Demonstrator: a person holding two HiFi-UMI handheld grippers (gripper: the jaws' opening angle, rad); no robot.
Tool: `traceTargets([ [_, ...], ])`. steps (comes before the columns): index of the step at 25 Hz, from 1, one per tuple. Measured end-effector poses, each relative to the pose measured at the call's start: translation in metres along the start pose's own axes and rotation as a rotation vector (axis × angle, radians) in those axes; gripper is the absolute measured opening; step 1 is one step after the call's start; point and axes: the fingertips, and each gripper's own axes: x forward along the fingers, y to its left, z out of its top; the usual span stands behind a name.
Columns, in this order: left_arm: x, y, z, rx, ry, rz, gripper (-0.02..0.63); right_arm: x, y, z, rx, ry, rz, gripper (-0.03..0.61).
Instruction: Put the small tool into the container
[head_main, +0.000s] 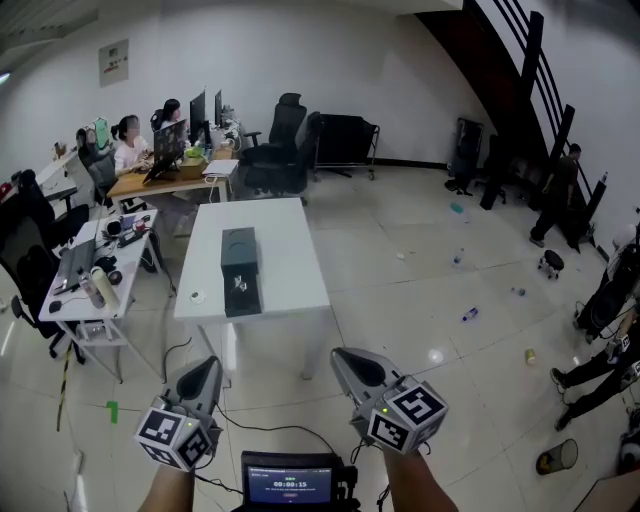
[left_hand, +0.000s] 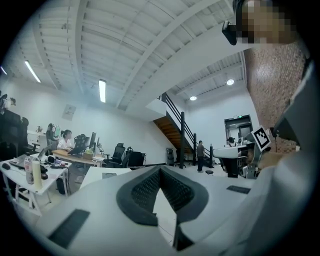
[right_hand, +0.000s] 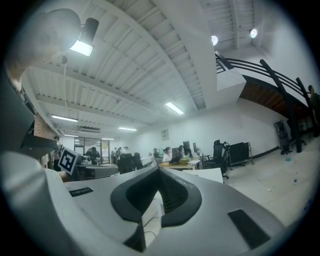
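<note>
In the head view a long dark container lies on the white table ahead of me. A small shiny tool rests on its near half. Both grippers are held low, well short of the table's near edge and apart from both objects. My left gripper is shut with nothing in it, and in the left gripper view its tips meet, pointing over the table towards the room. My right gripper is also shut and empty, its tips touching.
A small white object lies near the table's left edge. A cluttered desk and office chairs stand at left, with people at desks behind. Bottles litter the floor at right. Cables run under the table. A screen device sits below me.
</note>
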Motion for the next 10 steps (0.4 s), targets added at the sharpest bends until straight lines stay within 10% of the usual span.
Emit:
traceTargets([
  [10,-0.0072,0.0048,-0.0055,-0.002,-0.001,0.003,0.023,-0.0065,0.0066,0.0023,0.002,-0.019,-0.020,0.006],
])
